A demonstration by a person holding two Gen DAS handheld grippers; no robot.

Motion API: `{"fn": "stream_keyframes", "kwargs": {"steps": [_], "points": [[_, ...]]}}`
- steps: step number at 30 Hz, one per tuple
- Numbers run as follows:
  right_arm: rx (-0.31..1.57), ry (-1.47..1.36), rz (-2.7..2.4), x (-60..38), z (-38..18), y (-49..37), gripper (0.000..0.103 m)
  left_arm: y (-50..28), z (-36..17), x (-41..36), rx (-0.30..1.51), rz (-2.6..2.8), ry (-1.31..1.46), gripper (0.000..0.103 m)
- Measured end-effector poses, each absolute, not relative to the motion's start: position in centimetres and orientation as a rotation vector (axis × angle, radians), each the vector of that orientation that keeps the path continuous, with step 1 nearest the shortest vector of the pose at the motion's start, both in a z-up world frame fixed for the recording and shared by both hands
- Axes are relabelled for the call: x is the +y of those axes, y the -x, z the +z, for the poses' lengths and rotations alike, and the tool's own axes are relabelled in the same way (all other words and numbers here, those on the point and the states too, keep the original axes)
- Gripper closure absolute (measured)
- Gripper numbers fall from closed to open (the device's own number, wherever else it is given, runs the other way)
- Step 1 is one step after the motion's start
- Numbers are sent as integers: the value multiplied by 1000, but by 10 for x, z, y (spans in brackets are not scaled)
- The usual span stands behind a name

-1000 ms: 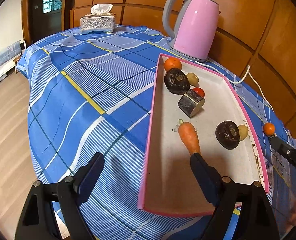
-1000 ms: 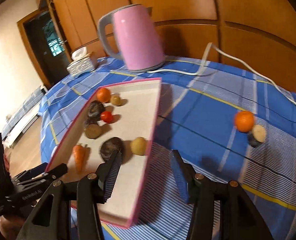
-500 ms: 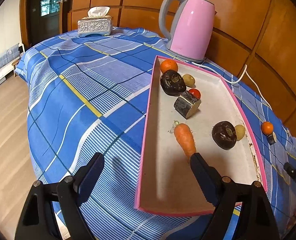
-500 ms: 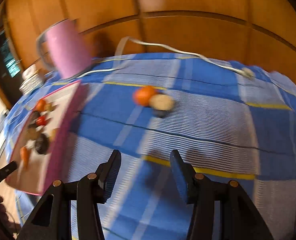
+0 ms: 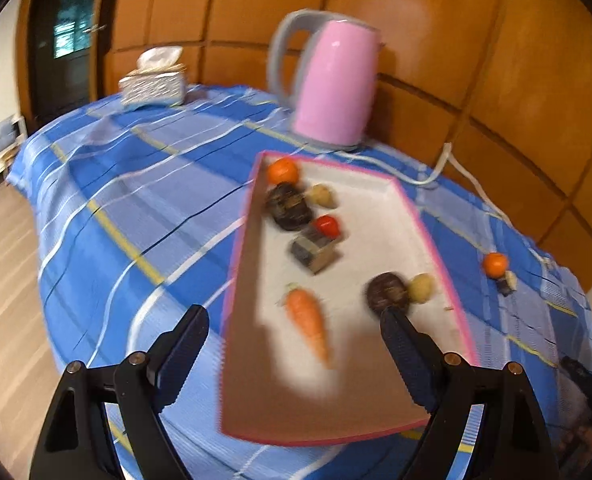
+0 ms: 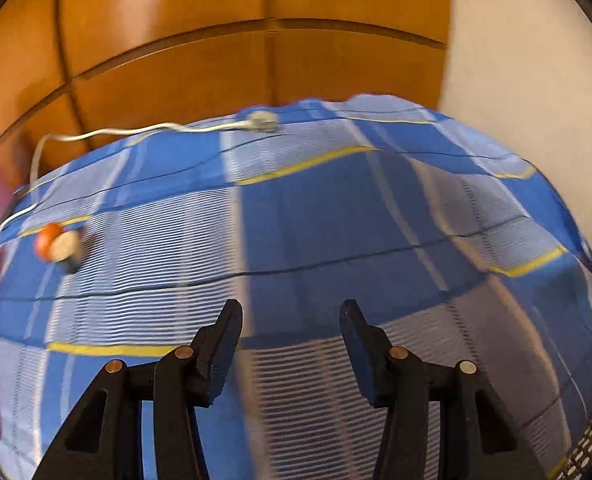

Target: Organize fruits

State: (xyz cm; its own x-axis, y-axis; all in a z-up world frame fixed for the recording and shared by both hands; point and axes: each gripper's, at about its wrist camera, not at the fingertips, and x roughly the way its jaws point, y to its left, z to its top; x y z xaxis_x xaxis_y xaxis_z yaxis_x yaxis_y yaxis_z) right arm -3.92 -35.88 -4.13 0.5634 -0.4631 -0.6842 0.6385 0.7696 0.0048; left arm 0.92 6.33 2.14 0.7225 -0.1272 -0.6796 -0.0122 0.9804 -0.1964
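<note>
Right gripper (image 6: 290, 320) part-open, holding nothing, above bare cloth.
Loose orange (image 6: 47, 241) lies far to its left, touching a pale piece; probably light, firm, rolls easily: grip across its middle.

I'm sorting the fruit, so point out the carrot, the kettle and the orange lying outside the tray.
carrot (image 5: 306, 318), left wrist view, middle of its body
kettle (image 5: 336, 88), left wrist view, pink side wall
orange (image 5: 495, 264), left wrist view, centre of its peel

Pink kettle (image 5: 336, 84) upright on blue checked tablecloth (image 5: 143, 184), white cord (image 6: 107, 133) trailing along cloth. Tissue box (image 5: 153, 86) at far edge. Wood-panelled wall (image 6: 175, 40) behind.
</note>
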Motion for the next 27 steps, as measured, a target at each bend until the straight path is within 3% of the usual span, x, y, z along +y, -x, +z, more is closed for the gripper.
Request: {"fn": "stream_keyframes", "kwargs": {"steps": [11, 13, 20, 27], "points": [[707, -285, -694, -363, -53, 47, 45, -43, 45, -42, 831, -420, 107, 19], [704, -285, -694, -363, -54, 46, 45, -49, 43, -65, 856, -474, 93, 23], [696, -285, -677, -363, -56, 45, 38, -78, 23, -145, 941, -606, 29, 52], [690, -285, -666, -363, -57, 45, 35, -106, 0, -208, 986, -588, -28, 54]]}}
